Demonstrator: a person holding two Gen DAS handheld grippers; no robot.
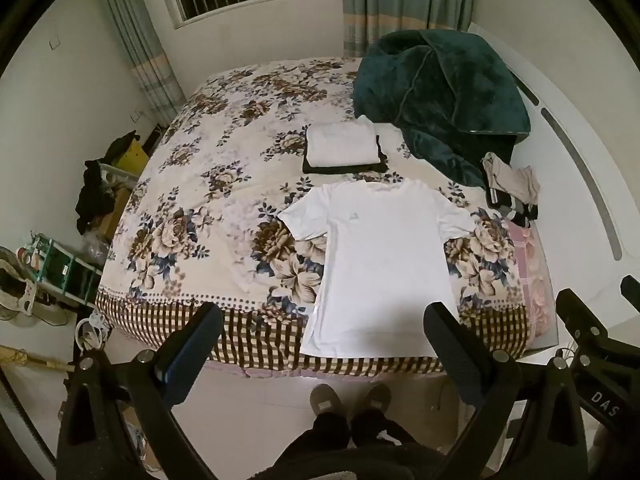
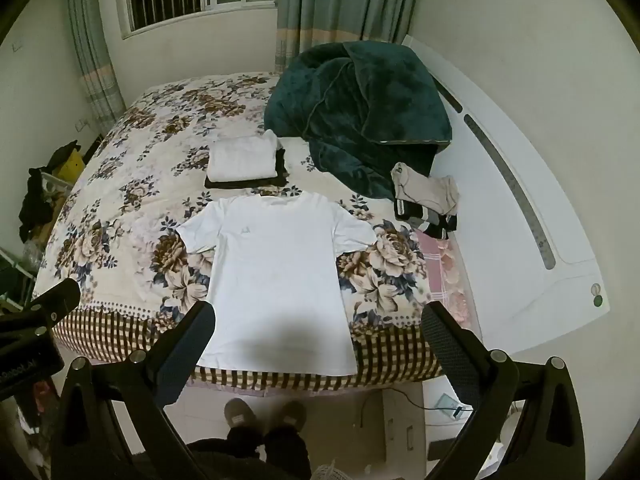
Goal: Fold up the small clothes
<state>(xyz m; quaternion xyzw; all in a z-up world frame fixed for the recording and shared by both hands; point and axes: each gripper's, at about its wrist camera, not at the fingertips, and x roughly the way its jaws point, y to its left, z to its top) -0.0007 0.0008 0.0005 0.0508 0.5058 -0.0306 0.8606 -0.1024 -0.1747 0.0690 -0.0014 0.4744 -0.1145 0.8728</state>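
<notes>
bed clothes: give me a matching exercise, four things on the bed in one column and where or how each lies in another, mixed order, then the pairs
1. white t-shirt
2. folded white garment
3. dark green blanket
4. beige garment

A. heaped at the far right of the bed
B. spread flat at the near edge
C. on top of striped clothes
D. stacked on a folded black piece

Pairs: 1-B, 2-D, 3-A, 4-C

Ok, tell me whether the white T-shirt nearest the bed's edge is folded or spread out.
Spread out. The white T-shirt lies flat on the floral bedspread, both sleeves out to the sides, hem at the bed's edge.
</notes>
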